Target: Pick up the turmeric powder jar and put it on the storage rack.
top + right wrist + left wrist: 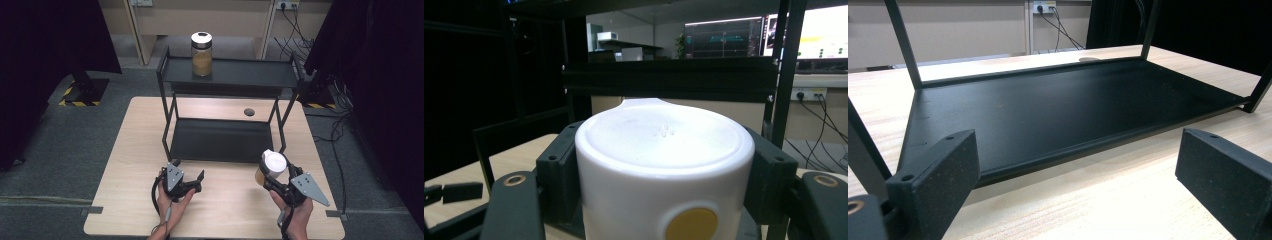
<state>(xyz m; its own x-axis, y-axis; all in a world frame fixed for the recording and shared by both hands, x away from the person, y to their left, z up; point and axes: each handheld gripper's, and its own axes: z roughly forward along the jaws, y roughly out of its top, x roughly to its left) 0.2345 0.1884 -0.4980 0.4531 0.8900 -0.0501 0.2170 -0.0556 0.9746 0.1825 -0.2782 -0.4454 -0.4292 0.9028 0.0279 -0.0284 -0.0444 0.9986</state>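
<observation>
The white-lidded jar point(270, 167) sits clamped between the jaws of the right gripper point(274, 176), at five o'clock of the black rack point(220, 142), while the left gripper point(192, 179), at seven o'clock, gapes wide, holding nothing.

Even overhead light falls on the table point(125, 165) in the high view, with dark curtains point(45, 50) at both sides. The rack point(220, 140) casts soft shadows. The picture is slightly soft. In the right gripper view the white lid point(664, 145) looms bright; the background is dim, with glowing monitors point(724, 37).
</observation>
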